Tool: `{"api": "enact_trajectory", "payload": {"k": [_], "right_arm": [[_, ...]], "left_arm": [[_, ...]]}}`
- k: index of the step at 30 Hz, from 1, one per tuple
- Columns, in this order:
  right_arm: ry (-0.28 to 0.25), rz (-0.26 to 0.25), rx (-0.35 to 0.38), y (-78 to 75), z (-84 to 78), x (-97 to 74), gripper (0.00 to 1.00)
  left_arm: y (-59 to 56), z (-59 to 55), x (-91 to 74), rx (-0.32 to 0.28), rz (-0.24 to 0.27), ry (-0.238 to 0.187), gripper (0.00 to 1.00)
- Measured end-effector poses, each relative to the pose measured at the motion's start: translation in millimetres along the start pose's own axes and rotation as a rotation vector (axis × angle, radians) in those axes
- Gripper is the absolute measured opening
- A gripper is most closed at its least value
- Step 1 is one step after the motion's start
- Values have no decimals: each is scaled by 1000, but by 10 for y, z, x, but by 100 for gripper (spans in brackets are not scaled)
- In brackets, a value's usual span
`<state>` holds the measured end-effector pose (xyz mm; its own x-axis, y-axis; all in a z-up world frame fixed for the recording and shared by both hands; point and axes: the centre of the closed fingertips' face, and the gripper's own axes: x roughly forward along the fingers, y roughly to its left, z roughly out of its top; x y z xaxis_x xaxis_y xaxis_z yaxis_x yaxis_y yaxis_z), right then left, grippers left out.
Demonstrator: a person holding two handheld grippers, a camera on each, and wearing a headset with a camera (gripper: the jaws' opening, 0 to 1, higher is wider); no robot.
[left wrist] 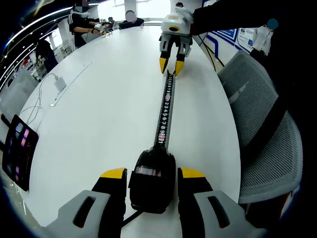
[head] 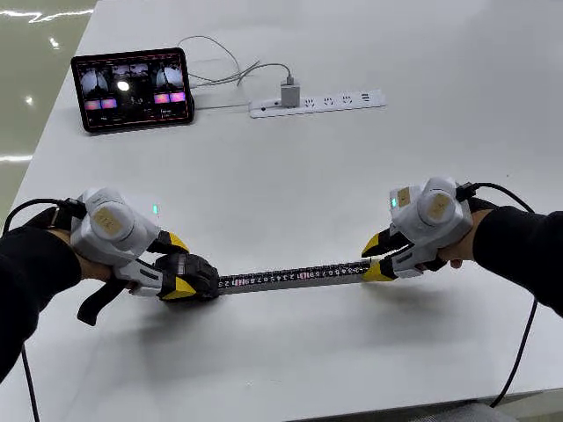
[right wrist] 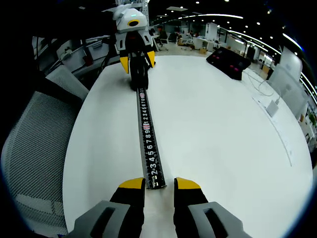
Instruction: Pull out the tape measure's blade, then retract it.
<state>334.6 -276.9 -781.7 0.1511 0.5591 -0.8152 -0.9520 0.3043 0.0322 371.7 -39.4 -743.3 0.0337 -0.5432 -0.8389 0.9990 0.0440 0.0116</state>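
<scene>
Open-plan office; mesh chair [right wrist: 34,148], distant desks [right wrist: 195,42], ceiling strip lights [right wrist: 223,16].

Smooth matt table [head: 352,176], glossy black plastic tape measure [left wrist: 152,181].

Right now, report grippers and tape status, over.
Left gripper shut on tape measure. Right gripper at blade tip, grip unclear. Blade out flat on table, nothing blocking.

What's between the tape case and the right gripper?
The pulled-out blade spans it, along the white table, from tape case to right gripper; clear in head view.
</scene>
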Motion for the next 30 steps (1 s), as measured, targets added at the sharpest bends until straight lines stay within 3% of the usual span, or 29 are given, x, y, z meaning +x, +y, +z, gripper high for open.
{"api": "enact_trajectory", "payload": {"k": [6,13,20,23,25,30], "right_arm": [[0,-4,3,10,10,-40,23],[-6,-18,39,19,32,-80,31],[-10,-48,83,32,37,-139,38],[-35,-68,123,28,58,-175,43],[-52,-75,156,37,64,-201,45],[-80,-149,160,-10,89,-296,47]], "left_arm": [[-1,-23,-47,-24,1,-7,42],[42,50,-80,-78,15,-52,51],[69,23,-94,-168,48,-58,64],[54,4,-82,-180,77,-71,67],[26,-23,-67,-228,86,-79,73],[56,-70,-81,-289,129,-104,83]]}}
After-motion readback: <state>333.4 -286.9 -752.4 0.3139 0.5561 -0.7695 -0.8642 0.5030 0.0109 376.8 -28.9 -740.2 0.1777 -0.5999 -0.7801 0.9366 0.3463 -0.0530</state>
